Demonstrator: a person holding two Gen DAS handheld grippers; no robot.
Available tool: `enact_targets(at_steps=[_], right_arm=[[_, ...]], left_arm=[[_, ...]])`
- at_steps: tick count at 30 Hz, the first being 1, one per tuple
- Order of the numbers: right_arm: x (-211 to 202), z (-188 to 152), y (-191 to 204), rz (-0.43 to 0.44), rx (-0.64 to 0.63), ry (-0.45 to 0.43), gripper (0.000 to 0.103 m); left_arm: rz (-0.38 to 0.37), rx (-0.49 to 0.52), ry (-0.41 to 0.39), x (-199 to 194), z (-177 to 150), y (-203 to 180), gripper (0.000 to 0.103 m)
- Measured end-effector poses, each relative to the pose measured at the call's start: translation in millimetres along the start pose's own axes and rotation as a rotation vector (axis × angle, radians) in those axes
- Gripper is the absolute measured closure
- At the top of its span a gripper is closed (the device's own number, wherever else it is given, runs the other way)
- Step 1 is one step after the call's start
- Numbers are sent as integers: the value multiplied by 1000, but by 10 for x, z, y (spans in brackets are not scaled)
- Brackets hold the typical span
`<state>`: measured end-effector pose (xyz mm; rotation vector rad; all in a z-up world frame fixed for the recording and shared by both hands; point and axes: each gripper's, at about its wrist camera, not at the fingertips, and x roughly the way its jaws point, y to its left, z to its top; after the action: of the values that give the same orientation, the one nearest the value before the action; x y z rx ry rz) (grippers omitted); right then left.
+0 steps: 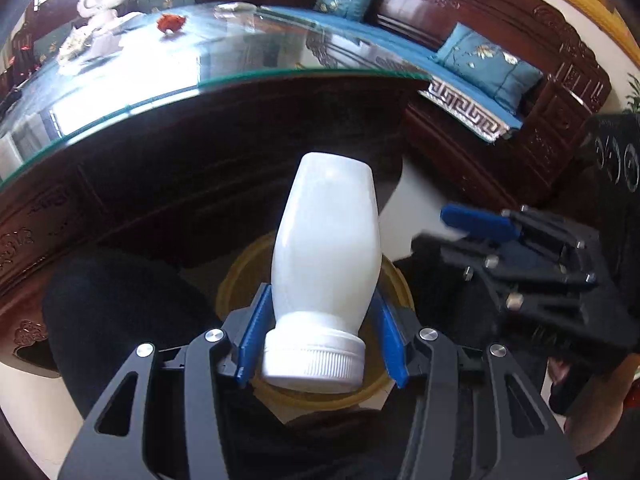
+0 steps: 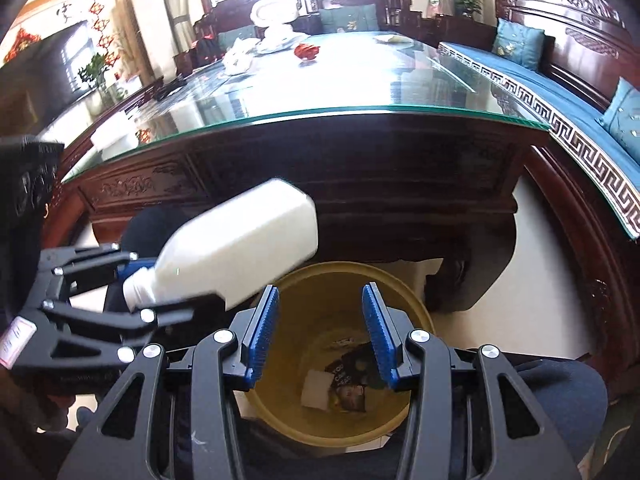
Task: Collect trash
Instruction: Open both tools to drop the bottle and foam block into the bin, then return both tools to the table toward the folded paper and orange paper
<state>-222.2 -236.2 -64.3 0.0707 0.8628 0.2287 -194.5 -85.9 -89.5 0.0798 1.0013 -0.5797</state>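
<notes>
Glass-topped table (image 2: pixel 360 80) stands beyond bin (image 2: pixel 416 312) — left gripper (image 1: pixel 320 340) clamps bottle (image 1: pixel 328 248), right gripper (image 2: pixel 320 332) apart.

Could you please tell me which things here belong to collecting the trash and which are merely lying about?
Job: white bottle in the left gripper; yellow bin; open right gripper.

Lying about: blue cushions, white ornament, glass tabletop.
</notes>
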Motion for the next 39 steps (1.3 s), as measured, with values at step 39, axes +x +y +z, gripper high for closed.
enact_targets(at_steps=[39], right_arm=[[312,2019,492,121,-116,-230,52]], left_arm=[[263,-160,-291,-556,1614,1058,47]])
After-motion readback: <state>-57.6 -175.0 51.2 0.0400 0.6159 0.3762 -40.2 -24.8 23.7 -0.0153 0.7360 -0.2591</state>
